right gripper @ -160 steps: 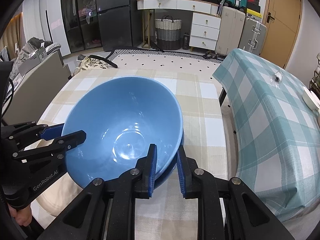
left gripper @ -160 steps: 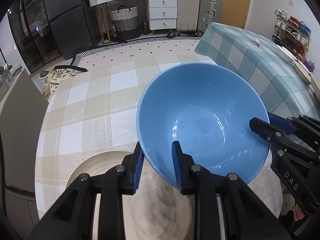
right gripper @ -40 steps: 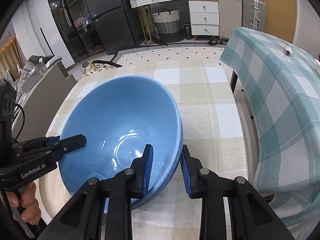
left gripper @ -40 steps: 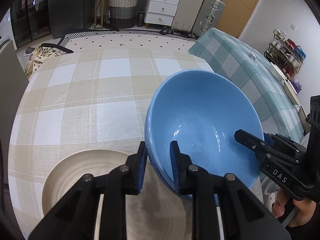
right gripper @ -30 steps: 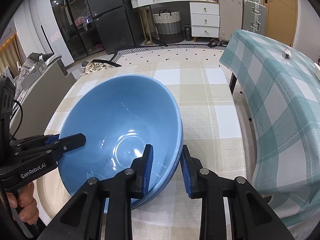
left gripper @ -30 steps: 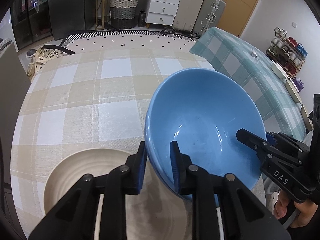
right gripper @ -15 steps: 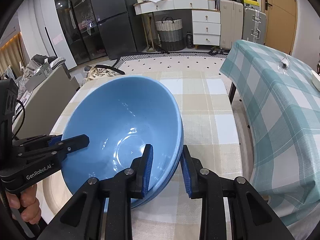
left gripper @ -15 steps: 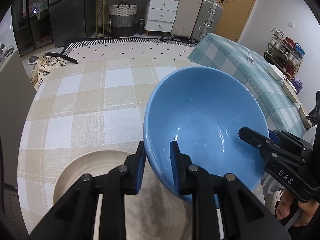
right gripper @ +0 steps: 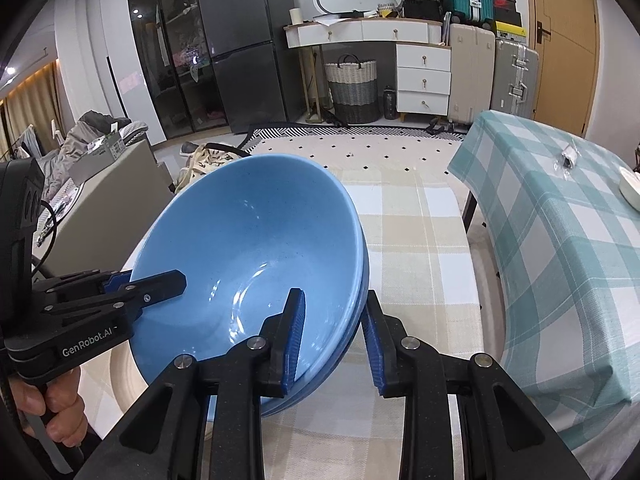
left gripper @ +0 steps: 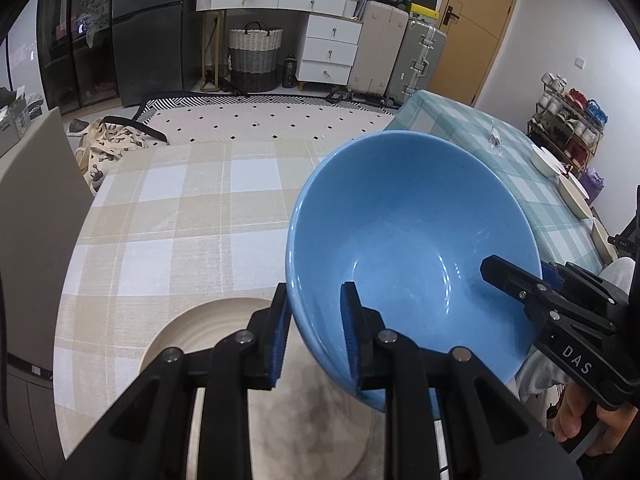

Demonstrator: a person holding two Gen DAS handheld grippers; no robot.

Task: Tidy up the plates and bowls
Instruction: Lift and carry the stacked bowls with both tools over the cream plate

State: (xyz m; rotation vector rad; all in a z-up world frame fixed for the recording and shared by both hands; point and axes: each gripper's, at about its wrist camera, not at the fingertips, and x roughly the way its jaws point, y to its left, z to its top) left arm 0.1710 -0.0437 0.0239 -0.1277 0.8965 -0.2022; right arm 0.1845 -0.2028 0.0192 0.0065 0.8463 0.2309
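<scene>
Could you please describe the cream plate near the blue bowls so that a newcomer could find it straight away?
Start at the table with the beige checked cloth, not the teal checked one beside it. At its near edge, the cream plate lies flat under the left gripper. Unlike the glossy, tilted blue bowls held above it, it is pale, matte and ringed with concentric ridges.

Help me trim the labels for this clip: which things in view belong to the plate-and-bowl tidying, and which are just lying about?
Part of the job:
- blue bowls, nested, gripped at the rim by both grippers
- left gripper
- right gripper
- beige plate beneath

Just lying about:
- wicker basket
- suitcases
- white drawers
- teal-checked table
</scene>
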